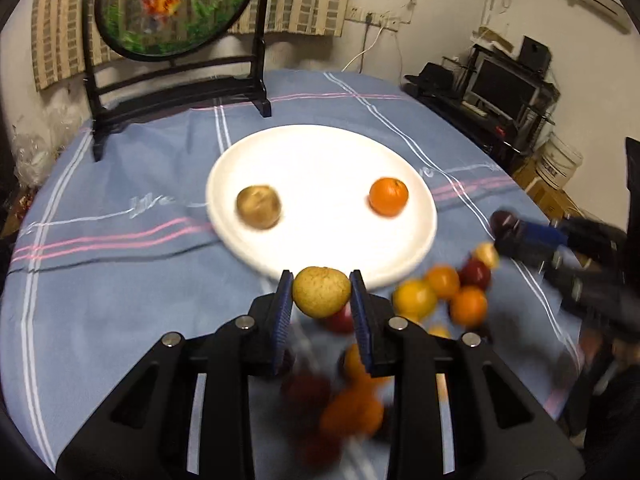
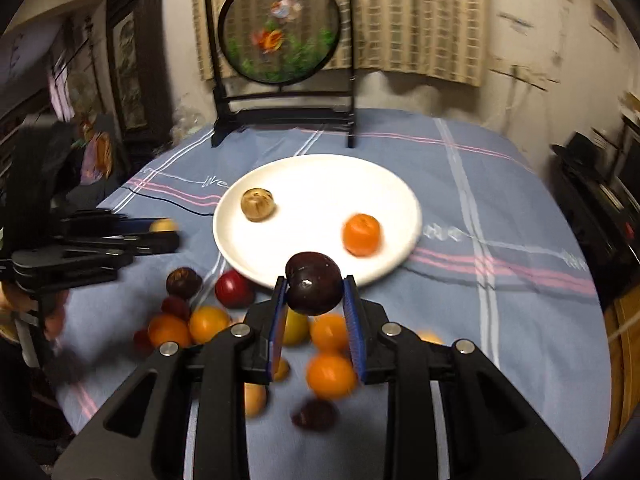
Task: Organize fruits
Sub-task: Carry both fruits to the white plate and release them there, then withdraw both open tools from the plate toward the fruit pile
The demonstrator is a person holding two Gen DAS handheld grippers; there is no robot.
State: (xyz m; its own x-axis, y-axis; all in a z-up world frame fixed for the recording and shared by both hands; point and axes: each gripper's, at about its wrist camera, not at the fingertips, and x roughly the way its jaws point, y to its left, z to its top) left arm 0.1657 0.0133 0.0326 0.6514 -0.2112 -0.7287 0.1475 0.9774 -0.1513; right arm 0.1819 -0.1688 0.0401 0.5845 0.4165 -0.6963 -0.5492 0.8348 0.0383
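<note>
So right now I've got fruit in both hands: my left gripper (image 1: 322,289) is clamped on a yellowish-brown pear (image 1: 321,291), the blue pads pressing it on both sides, and my right gripper (image 2: 314,289) is closed around a dark purple plum (image 2: 314,283) the same way. Both fruits sit up off the tabletop (image 1: 120,280), right at the near rim of the white plate (image 1: 320,160) as each camera sees it. On the plate there's already a brownish pear (image 1: 259,207) on the left side and an orange (image 1: 388,196) on the right, well apart from each other with bare plate between them. The rest of the loose pile of fruit (image 2: 256,328) lies on the blue striped cloth just in front of the plate, under and beside my grippers: oranges, a couple of yellow ones, some red and dark ones, all pretty blurred so I can't tell exactly what each is. From the left camera I can see the right gripper off to the right with the plum at its tip, and from the right camera the left gripper shows up on the left with a bit of the pear poking out. At the back of the tabletop stands a round decorative screen (image 2: 281,26) in a dark frame, with fish and green plants on it, in front of a striped curtain (image 2: 420,12). Off to the right in the left view there's a dark shelf with a monitor (image 1: 500,84).
</note>
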